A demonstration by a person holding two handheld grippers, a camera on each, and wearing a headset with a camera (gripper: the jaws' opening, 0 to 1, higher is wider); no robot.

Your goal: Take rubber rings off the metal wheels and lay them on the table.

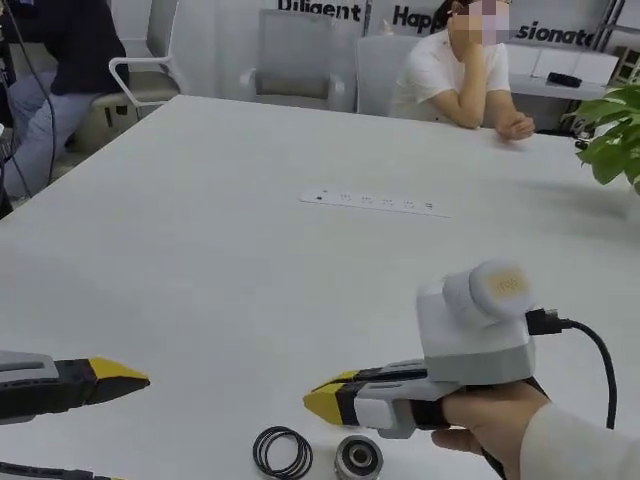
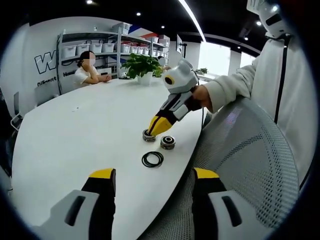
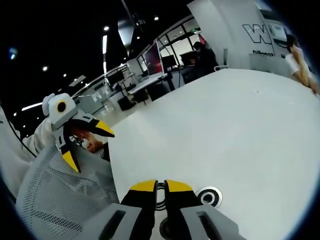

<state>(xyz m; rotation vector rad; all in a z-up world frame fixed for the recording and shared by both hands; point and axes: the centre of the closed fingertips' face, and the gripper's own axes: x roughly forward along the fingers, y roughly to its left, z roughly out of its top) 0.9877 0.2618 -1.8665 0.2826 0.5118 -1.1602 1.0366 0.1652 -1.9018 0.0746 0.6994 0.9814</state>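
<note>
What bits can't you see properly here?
Metal wheel, head view: cut off by the bottom edge.
Rubber rings, right gripper view: mostly hidden behind the right gripper.
Far wheel, left gripper view: too small to tell whether a ring is on it.

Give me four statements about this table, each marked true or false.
1. The left gripper is open. True.
2. The right gripper is clamped on a ring. False: it is shut, with nothing visible between its jaws.
3. The black rubber rings lie flat on the table beside a metal wheel. True.
4. The potted plant stands between the two grippers. False: it stands at the far end of the table, well away from both.
</note>
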